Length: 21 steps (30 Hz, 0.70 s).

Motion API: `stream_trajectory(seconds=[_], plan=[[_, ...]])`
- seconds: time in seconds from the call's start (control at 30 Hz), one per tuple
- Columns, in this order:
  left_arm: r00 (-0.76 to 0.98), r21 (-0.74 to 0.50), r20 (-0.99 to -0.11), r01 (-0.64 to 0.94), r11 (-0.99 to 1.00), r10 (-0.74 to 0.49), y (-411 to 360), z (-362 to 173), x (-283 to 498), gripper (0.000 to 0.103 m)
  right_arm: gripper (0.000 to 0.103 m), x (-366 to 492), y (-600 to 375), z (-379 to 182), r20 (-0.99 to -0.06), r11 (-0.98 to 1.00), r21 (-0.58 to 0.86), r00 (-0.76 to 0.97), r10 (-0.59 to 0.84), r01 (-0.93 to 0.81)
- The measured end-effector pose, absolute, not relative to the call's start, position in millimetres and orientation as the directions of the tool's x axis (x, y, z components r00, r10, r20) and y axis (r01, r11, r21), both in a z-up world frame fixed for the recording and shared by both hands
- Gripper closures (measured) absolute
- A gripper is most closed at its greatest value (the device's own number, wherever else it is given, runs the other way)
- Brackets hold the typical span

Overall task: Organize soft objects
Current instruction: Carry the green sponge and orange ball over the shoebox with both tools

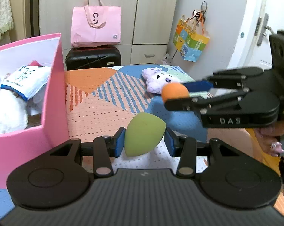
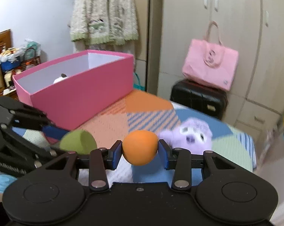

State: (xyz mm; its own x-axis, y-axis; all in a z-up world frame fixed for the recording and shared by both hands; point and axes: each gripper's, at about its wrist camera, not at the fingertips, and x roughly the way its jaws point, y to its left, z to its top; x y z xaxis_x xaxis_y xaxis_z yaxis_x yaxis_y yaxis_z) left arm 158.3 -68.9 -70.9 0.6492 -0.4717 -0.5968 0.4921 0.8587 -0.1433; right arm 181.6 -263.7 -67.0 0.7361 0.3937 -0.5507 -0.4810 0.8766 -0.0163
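Pink box (image 1: 53, 98) is seen at the left of the left wrist frame, nearer the left gripper (image 1: 144, 141), clamped on the green sponge (image 1: 143, 133), than the right gripper (image 2: 140, 150), clamped on the orange sponge (image 2: 140, 146).

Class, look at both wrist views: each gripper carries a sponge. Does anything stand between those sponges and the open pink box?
Nothing visible does. The left gripper holds the green sponge and the right gripper the orange sponge; only bare bedspread lies before the pink box, whose top is open.
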Motion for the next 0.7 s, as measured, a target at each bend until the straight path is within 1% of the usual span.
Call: stream_trajectory(seconds=[0.3, 0.53, 0.7], plan=[[0.581, -0.181, -0.615, 0.553, 0.813, -0.533, -46.0, -63.6, 132.8, 0.06, 0.056, 143.3, -254.8, -72.1, -0.58, 0.873, 0.111, 0.682, 0.445, -0.476], [0.488, -0.239, -0.661, 0.583, 0.777, -0.569, -18.1, -57.7, 114.1, 0.06, 0.056, 124.7, -243.1, -73.7, -0.619, 0.842, 0.222, 0.597, 0.511, -0.491], [0.463, -0.234, -0.681, 0.597, 0.768, -0.567, 1.9, -43.0, 100.9, 0.06, 0.056, 115.6, -230.2, -61.1, -0.609, 0.8, 0.289, 0.544, 0.578, -0.526]])
